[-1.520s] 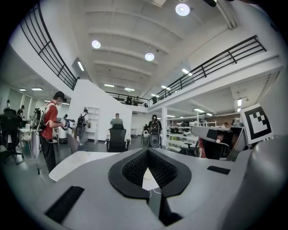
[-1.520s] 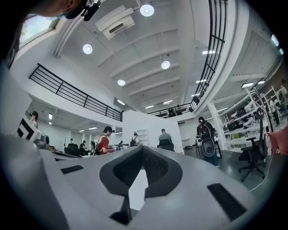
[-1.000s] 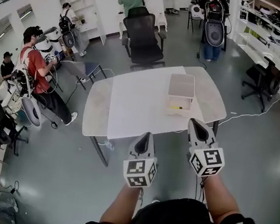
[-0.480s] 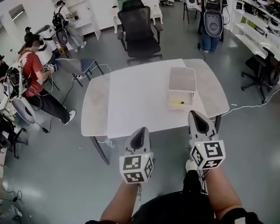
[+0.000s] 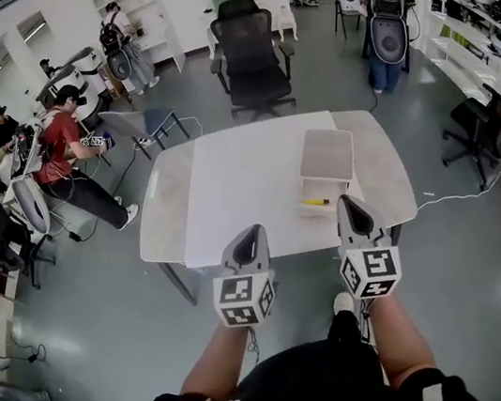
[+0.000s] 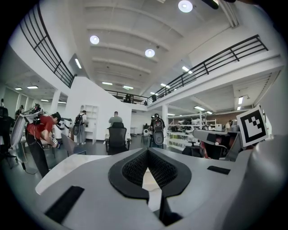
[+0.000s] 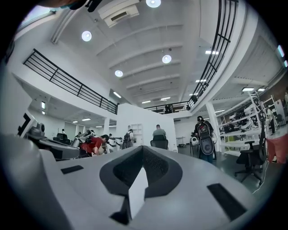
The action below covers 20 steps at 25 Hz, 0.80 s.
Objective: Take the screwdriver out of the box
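At the far left a person in a red shirt [image 5: 59, 136] sits among equipment, well apart from the desk [image 5: 242, 193], with open grey floor [image 5: 117, 315] between them and all along the desk's near edge. A black office chair [image 5: 251, 64] stands beyond the desk's far edge. The desk has rounded corners and a white middle between pale grey ends, and most of its top is bare. The left gripper [image 5: 250, 235] hangs over the floor just short of the near edge, its jaws closed together on nothing. Toward the desk's right side sits the box [image 5: 327, 151], and the yellow screwdriver [image 5: 315, 201] lies in the box's near part, close to the desk's front edge. The right gripper [image 5: 351, 205], jaws also closed and empty, points at the near right corner, just beside the box. Farther right, a white cable [image 5: 460, 197] trails across the floor, another black chair [image 5: 484, 129] stands clear of the desk, and shelves [image 5: 466, 50] line the wall.
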{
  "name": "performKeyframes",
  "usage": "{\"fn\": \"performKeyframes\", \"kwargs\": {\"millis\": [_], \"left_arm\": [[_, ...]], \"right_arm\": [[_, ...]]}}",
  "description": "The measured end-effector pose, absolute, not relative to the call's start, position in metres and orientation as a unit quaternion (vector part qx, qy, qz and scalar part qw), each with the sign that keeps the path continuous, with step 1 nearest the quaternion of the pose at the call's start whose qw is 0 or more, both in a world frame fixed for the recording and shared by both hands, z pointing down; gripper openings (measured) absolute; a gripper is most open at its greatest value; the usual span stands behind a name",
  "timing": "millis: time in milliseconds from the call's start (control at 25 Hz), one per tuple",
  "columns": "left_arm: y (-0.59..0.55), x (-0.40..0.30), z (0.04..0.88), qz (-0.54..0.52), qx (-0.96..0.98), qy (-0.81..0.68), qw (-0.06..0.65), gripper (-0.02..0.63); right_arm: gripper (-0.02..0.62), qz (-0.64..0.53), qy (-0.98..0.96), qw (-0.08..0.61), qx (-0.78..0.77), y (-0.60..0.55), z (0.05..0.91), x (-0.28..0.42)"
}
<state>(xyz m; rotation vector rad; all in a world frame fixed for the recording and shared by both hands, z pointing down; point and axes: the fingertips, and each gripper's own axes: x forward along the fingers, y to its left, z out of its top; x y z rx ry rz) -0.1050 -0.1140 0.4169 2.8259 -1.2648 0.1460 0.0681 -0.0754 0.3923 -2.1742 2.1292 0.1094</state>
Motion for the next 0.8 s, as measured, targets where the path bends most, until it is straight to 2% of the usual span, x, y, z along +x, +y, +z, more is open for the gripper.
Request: {"fn": "performKeyframes", "kwargs": {"millis": [800], "left_arm": [[-0.267,0.023,0.426,0.076,0.887,-0.453,0.040,0.014]], "right_arm": [[0.012,0.014,0.759,-0.003,-0.651,-0.245,0.412,0.183]]}}
